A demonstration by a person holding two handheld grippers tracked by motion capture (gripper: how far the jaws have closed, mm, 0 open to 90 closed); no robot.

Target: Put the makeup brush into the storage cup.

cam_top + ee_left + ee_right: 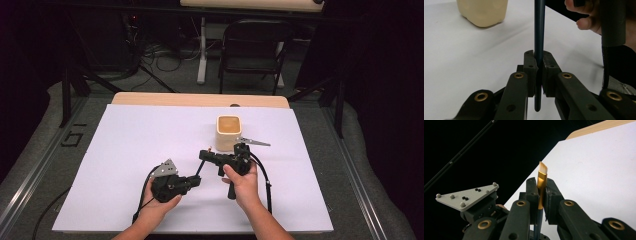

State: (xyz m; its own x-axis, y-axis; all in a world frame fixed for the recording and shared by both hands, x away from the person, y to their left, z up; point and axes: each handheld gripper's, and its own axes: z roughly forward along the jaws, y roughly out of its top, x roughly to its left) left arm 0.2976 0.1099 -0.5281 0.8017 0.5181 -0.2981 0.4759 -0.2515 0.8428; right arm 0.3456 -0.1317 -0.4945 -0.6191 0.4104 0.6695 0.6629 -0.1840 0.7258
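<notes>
A flat paintbrush (541,185) is held by both grippers at once over the white sheet (130,150) that covers the wooden table (200,99); in the high view the left gripper (198,178) sits at the near middle of the sheet, with the right gripper (203,154) just beyond it and slightly to the right, the brush (201,165) running between their tips. In the left gripper view the left gripper (538,62) is clenched on the dark handle (539,37), whose rounded end hangs just below the pads; the handle rises straight up past the jaws. In the right gripper view the right gripper (540,186) is clamped on the gold ferrule (541,191); the pale angled bristles (543,167) stand clear above the pads. A cream square cup (229,132) stands on the sheet just beyond the right gripper, near but apart; the same cup (482,11) shows at the far left in the left gripper view. A black folding chair (254,47) stands on the floor beyond the table.
</notes>
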